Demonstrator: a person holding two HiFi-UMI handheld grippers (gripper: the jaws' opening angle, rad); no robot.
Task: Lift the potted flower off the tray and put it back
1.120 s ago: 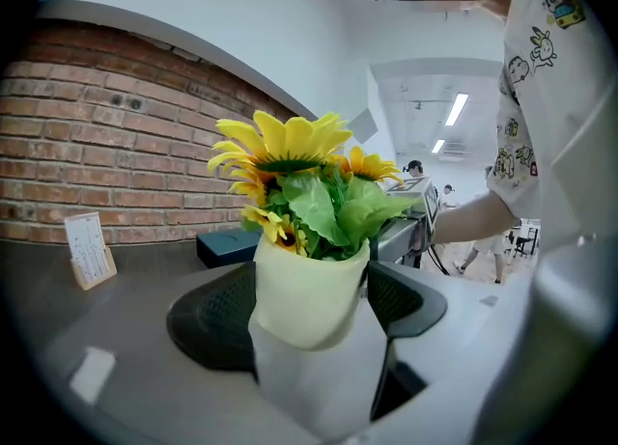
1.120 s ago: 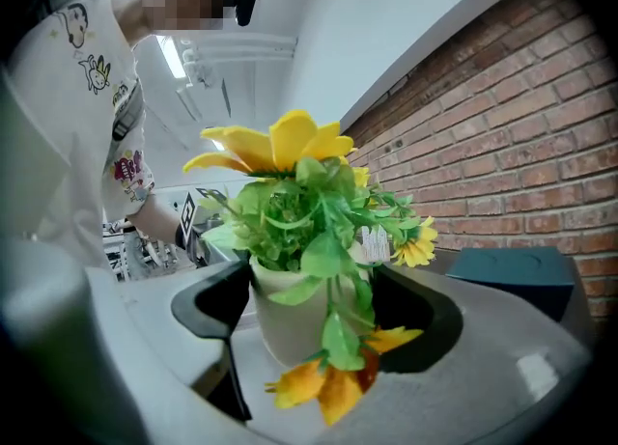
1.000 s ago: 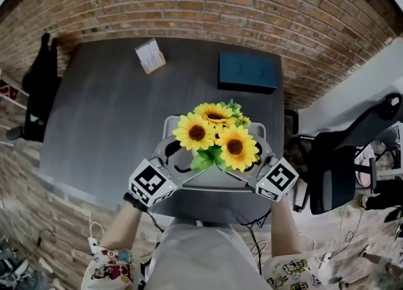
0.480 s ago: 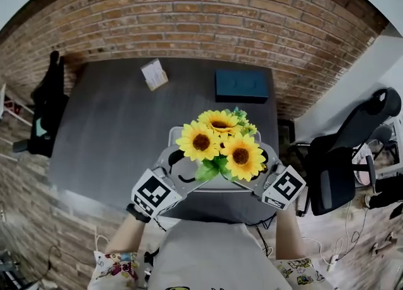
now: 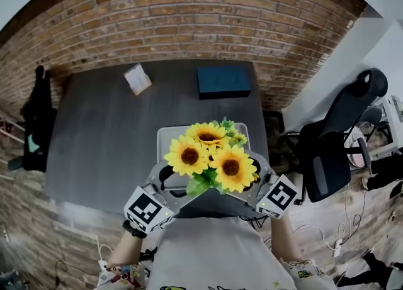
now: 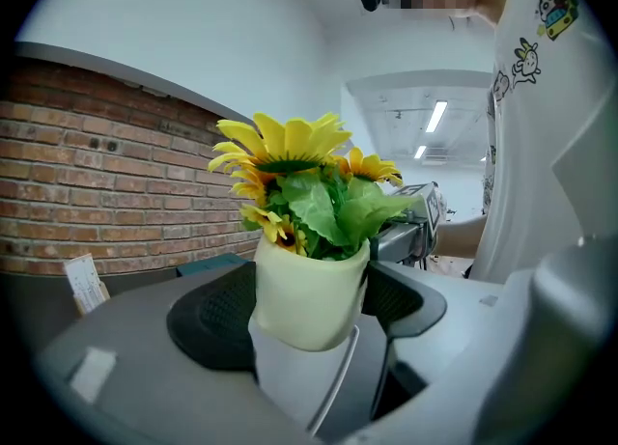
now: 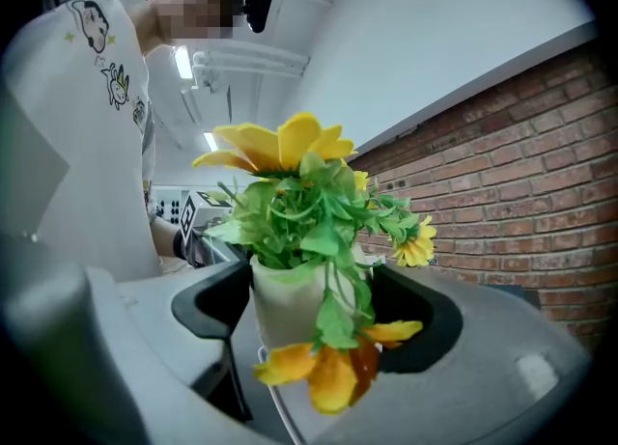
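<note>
Item: potted flower (image 5: 211, 156). I am clamping it with left gripper (image 5: 169, 178) and right gripper (image 5: 253, 175). It has risen and is seemingly clearing the tray (image 5: 165, 134).

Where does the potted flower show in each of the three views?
Head view: potted flower lower centre, seen from above.
Left gripper view: potted flower centre, blooms on top.
Right gripper view: potted flower centre, leaves drooping over its pot.
Shared landmark: brick wall, top in head view, left in left gripper view, right in right gripper view.
</note>
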